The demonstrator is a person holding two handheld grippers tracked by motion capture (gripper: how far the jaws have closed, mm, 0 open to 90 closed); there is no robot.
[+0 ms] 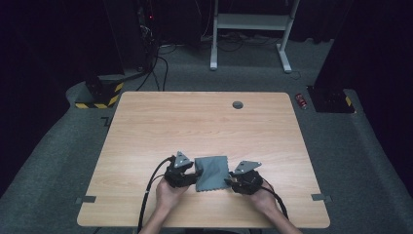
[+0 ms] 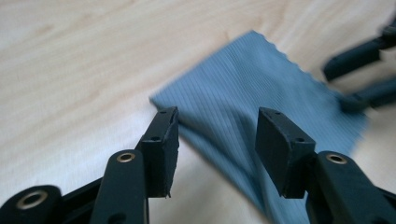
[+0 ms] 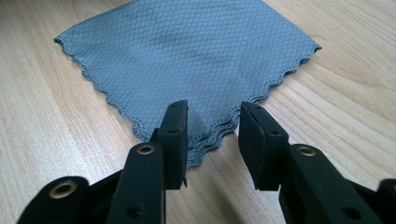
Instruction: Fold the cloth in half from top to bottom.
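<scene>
- Grey cloth folded into a small square, flat on the wooden table, near the front edge, roughly midway across.
- Scalloped edges on the cloth, several layers stacked at the near corner; diamond weave clear in the right gripper view.
- Left gripper at the cloth's left edge, held in the left hand.
- Jaws of the left gripper parted fairly wide, astride the cloth's edge; nothing pinched, pads clear of the fabric.
- Right gripper at the cloth's lower right corner, held in the right hand.
- Jaws of the right gripper apart at a moderate gap, the layered corner lying between and just under the pads; no pinch on it visible.
- Other gripper's black jaws blurred at the far right of the left gripper view, at the cloth's opposite edge.
- Black cables trailing from both grippers back toward the table's front edge.
- Small round grey grommet at the far side of the table, well apart from the cloth.
- Red can lying on the carpet beyond the table's far right corner.
</scene>
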